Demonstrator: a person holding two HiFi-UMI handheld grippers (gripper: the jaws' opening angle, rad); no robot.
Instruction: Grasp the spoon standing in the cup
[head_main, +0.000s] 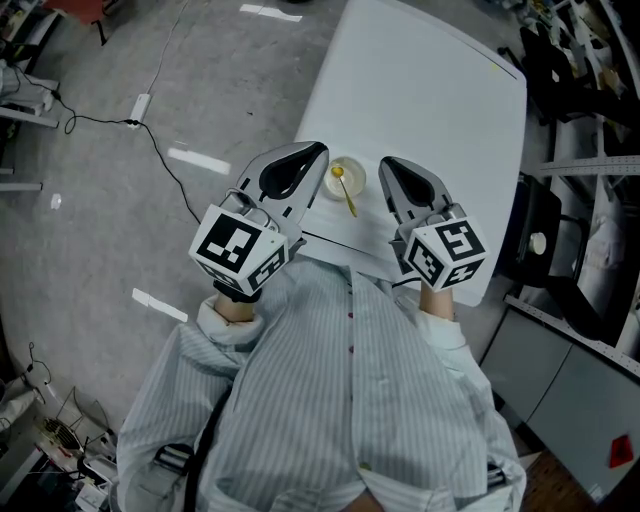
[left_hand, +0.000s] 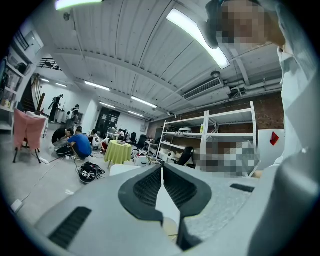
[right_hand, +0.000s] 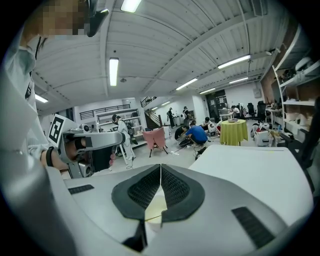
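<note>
Head view: cup (head_main: 347, 177) with a yellow spoon (head_main: 346, 192) leaning in it sits near the near edge of the white surface (head_main: 430, 90). It is between the left tongs (head_main: 316, 152) and right tongs (head_main: 386, 164), both just beside it.

Left gripper view: tongs closed, nothing held.

Right gripper view: closed and empty too, cup below the tips.

Risk: lowered without opening, the tips would likely knock the spoon or shove the cup off the edge.
</note>
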